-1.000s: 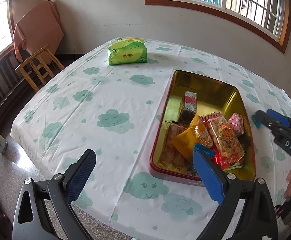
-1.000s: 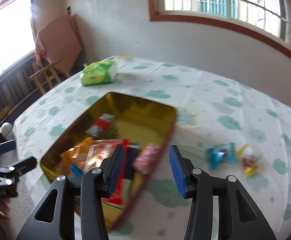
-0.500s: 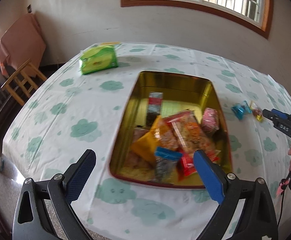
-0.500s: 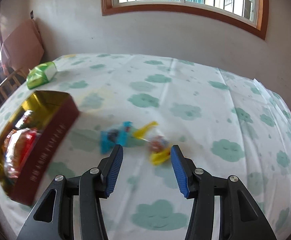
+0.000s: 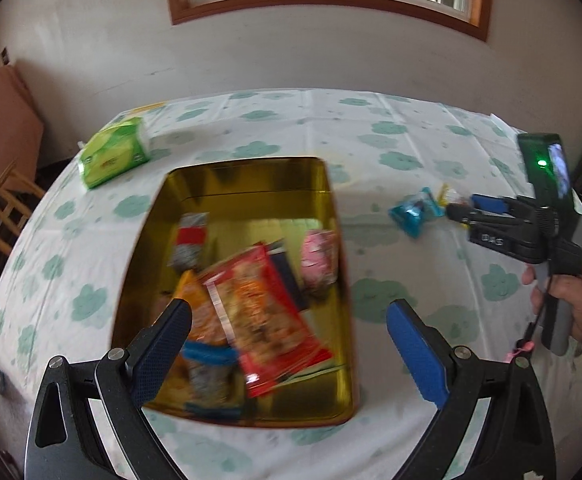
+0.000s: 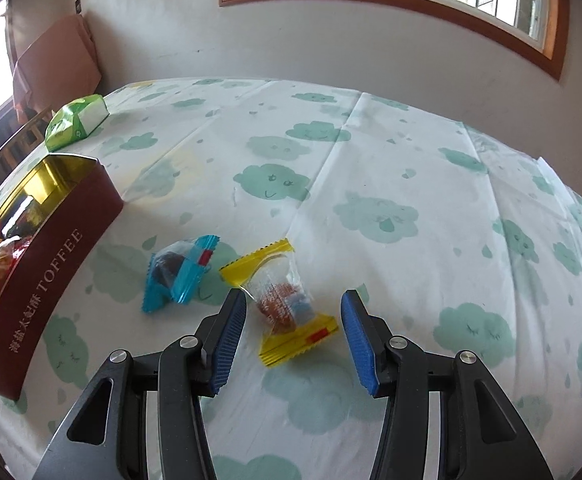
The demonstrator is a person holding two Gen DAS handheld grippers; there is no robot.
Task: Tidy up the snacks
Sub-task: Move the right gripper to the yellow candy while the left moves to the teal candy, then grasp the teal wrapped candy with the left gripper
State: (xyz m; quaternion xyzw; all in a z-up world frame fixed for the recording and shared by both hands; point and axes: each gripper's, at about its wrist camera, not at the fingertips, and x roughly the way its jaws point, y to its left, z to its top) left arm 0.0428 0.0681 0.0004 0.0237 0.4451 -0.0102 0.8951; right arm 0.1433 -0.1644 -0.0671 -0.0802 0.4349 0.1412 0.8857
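1. At the far left of the cloud-print tablecloth [image 6: 371, 168], a green tissue pack [image 5: 113, 156] is seen lying apart from everything else.
2. A gold-lined toffee tin [image 5: 247, 178] with dark red outer walls is set open on the cloth; a red snack packet [image 5: 267, 312], an orange packet [image 5: 201, 312], a pink wrapped sweet [image 5: 320, 256] and several smaller packets are piled inside it.
3. The left gripper [image 5: 287, 344] is held tilted downward over the near end of the tin, its jaws spread wide with nothing between them; one finger is seen over the tin's left part, the other over the cloth just right of the tin's wall.
4. On the bare cloth to the right of the tin, a blue-wrapped candy [image 6: 179, 272] is lying just beside a yellow-wrapped candy [image 6: 287, 304]; whether the two wrappers touch cannot be told.
5. The right gripper [image 6: 293, 336] is angled down at the cloth, jaws parted on either side of the yellow-wrapped candy, with a gap visible between each pad and the wrapper.
6. At the far right of the left wrist view, the person's right hand [image 5: 571, 304] is seen wrapped around the right gripper's handle, fingers curled at its front.
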